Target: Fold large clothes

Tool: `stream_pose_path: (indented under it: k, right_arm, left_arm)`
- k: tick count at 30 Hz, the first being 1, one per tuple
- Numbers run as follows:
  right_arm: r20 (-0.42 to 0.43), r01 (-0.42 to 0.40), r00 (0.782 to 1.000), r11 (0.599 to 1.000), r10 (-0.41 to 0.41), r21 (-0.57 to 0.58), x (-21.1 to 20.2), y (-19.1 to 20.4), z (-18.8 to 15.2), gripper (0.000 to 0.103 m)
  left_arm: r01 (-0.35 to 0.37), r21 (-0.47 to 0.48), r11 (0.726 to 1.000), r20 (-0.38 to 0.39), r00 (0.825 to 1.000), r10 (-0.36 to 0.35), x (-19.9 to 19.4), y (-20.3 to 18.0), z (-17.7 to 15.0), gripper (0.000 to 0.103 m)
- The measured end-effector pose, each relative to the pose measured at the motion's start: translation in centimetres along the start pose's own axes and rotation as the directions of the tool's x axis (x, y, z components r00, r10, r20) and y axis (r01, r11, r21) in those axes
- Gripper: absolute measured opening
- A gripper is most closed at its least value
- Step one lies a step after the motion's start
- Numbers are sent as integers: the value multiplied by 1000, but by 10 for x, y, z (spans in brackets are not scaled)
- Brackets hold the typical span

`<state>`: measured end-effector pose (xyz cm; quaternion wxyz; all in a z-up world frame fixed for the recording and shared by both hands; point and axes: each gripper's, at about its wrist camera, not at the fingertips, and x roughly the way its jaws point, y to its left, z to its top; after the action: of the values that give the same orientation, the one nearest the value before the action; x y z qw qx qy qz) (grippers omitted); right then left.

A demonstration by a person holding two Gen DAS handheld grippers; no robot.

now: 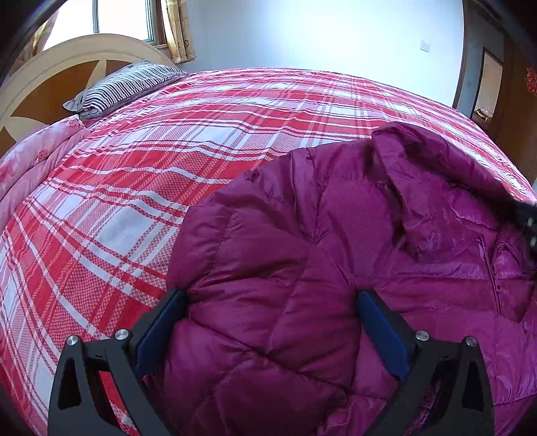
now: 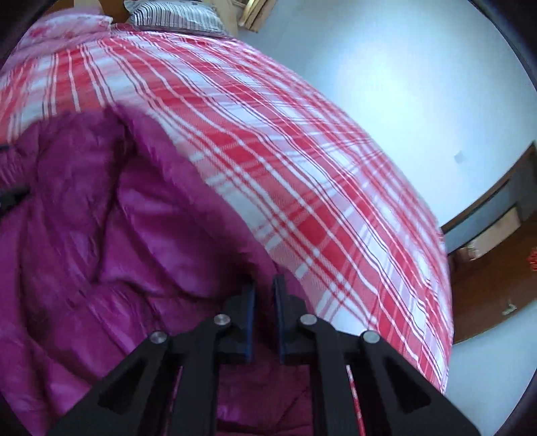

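A large magenta puffer jacket (image 1: 335,241) lies on the red and white plaid bed cover (image 1: 161,161), collar toward the far side. My left gripper (image 1: 272,295) is open, its jaws wide apart over a quilted part of the jacket. In the right wrist view the jacket (image 2: 100,218) fills the left half. My right gripper (image 2: 263,285) has its jaws nearly together on the jacket's right edge, with a fold of fabric between the pads. This view is blurred.
A striped pillow (image 1: 124,87) and a pink quilt (image 1: 30,164) lie by the wooden headboard (image 1: 50,84). A window (image 1: 110,20) is behind it. A brown door (image 1: 493,94) stands at the right. The bed's far edge (image 2: 443,285) drops toward the wall.
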<state>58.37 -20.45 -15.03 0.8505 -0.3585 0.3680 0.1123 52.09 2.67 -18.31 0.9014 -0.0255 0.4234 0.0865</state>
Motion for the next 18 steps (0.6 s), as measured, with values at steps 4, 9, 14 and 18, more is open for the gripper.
stream_pose_path:
  k: [4, 9, 14, 18]
  right_arm:
    - [82, 81, 993, 997, -80, -10, 8, 24, -28, 12]
    - [104, 151, 984, 988, -147, -38, 9, 35, -31, 12]
    - [118, 117, 986, 993, -116, -2, 8, 28, -33, 12]
    - [117, 100, 988, 995, -100, 10, 9, 26, -32, 12]
  left_arm:
    - [16, -1, 1000, 0, 1000, -16, -5, 2, 2, 102]
    - [48, 31, 998, 122, 991, -51, -60, 4, 34, 102]
    - [53, 91, 994, 212, 975, -71, -74, -31, 108, 102]
    - [-12, 174, 985, 116, 993, -9, -23, -84, 159, 102]
